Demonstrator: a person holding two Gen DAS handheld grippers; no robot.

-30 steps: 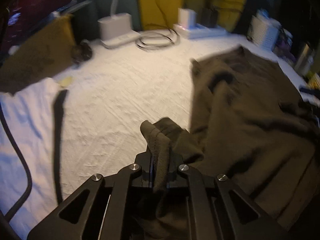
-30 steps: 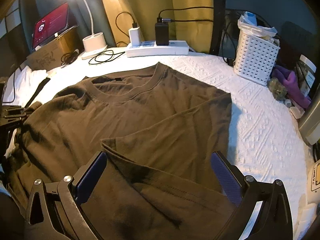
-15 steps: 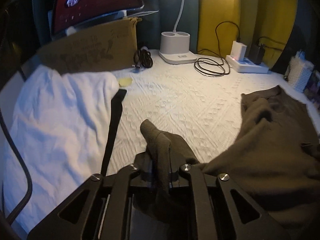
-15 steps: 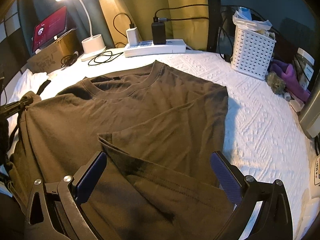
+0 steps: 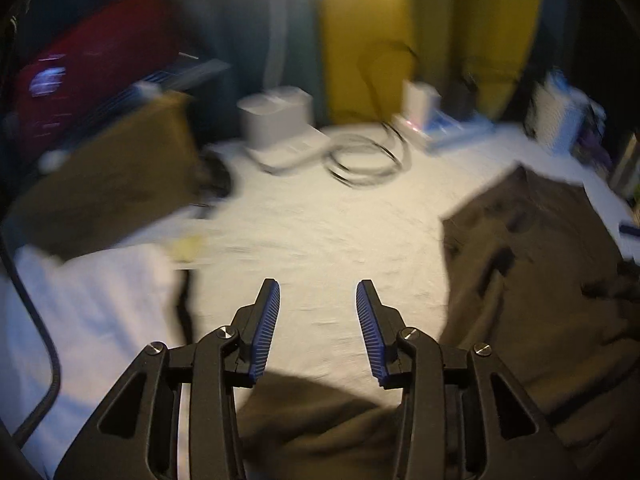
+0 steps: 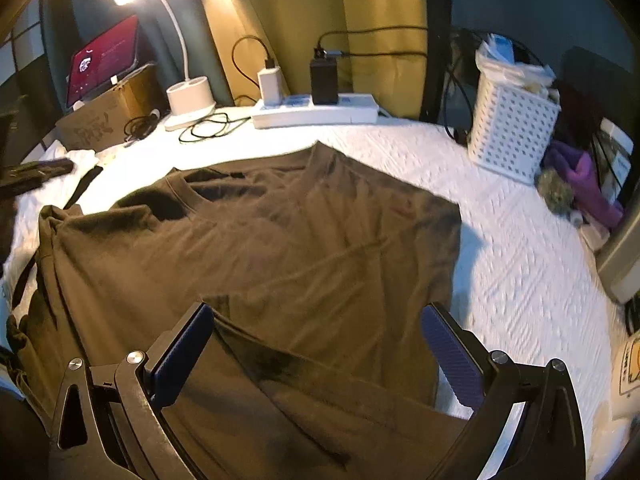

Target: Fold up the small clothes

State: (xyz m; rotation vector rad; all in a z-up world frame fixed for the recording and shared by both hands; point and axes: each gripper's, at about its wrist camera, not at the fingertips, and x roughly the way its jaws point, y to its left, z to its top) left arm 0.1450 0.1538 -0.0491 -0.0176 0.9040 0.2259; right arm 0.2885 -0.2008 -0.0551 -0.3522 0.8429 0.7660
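The brown t-shirt (image 6: 256, 256) lies spread on the white bedspread (image 6: 520, 264), collar toward 12 o'clock, its right side folded inward. The right tool (image 6: 316, 344) hovers above the hem with its jaws wide apart, gripping nothing. The left tool (image 5: 317, 320), jaws also parted and empty, sits at the shirt's 9 o'clock edge, probably to allow a fresh grasp.
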